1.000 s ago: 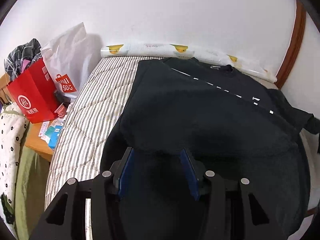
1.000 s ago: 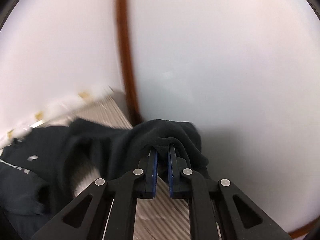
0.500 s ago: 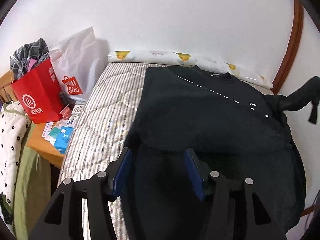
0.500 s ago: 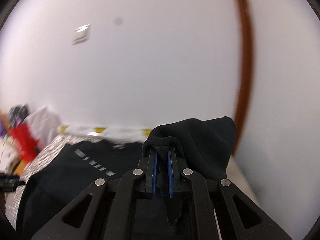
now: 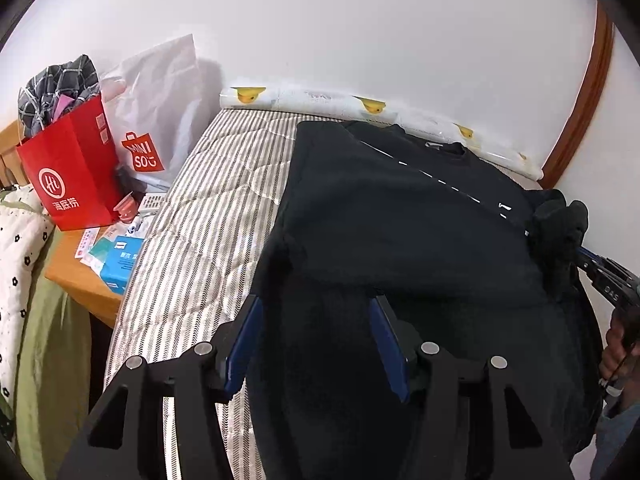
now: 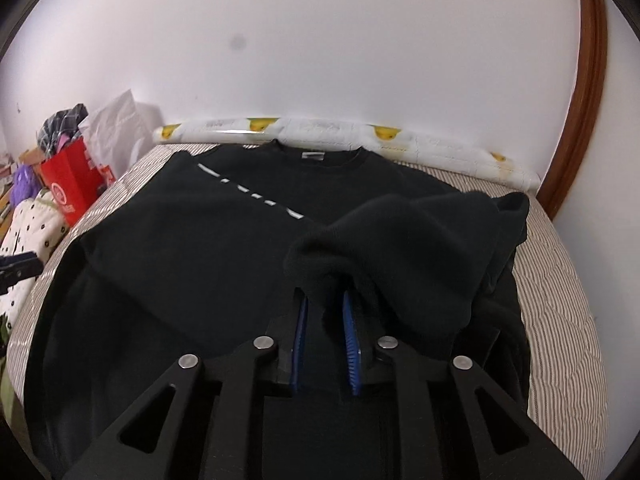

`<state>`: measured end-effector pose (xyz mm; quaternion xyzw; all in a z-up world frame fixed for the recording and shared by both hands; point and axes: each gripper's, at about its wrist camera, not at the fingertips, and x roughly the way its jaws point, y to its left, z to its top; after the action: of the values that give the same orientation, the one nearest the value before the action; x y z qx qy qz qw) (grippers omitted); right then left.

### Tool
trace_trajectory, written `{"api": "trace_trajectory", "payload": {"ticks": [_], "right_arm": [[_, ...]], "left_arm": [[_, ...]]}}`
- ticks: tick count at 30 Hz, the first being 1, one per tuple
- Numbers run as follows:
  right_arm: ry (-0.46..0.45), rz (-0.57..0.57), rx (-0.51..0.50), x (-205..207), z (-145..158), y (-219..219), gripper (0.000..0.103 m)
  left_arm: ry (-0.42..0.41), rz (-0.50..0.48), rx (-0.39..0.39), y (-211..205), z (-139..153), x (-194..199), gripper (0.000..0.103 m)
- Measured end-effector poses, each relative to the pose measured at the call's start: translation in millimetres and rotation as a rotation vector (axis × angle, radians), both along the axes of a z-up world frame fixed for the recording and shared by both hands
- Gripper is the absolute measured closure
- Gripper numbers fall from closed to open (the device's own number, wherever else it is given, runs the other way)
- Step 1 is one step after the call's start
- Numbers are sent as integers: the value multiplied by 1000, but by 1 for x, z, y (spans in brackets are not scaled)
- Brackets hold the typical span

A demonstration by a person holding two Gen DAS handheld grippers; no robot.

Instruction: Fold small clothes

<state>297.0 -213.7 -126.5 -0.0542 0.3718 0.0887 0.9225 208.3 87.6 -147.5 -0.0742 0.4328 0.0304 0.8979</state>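
Swinging in from the bed's right edge, the right tongs (image 6: 325,312) are opening around the soft sweatshirt (image 6: 208,240) sleeve cuff (image 6: 320,256), its best hold; the left tongs (image 5: 316,332) are hovering spread.

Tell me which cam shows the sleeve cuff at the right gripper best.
Right wrist view: the black sleeve cuff sits centred, draped over the right gripper, whose jaws are opening around it. Left wrist view shows the cuff only as a dark bunch at the frame's right edge.
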Motion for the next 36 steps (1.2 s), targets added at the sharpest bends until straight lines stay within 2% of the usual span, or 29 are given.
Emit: {"api": "trace_trajectory", "payload": {"ticks": [3, 8, 10, 13, 17, 19, 30, 36], "right_arm": [[-12, -11, 20, -10, 7, -12, 60], [-55, -1, 30, -30, 25, -26, 54], [-78, -11, 30, -36, 28, -33, 46], [-60, -62, 30, -34, 24, -47, 45], [-9, -123, 123, -28, 14, -71, 45], [-2, -136, 135, -26, 11, -75, 45], [-24, -159, 192, -15, 19, -79, 45], [-6, -180, 233, 13, 13, -77, 45]], "left_arm": [[1, -12, -3, -5, -1, 2, 50], [10, -27, -10, -12, -5, 4, 50], [14, -34, -9, -15, -7, 5, 50], [17, -43, -16, -16, -8, 5, 50], [22, -49, -13, -18, -8, 7, 50], [14, -52, -12, -18, -6, 5, 50], [12, -64, -21, -19, -8, 7, 50], [2, -78, -51, -17, -12, 9, 50]]}}
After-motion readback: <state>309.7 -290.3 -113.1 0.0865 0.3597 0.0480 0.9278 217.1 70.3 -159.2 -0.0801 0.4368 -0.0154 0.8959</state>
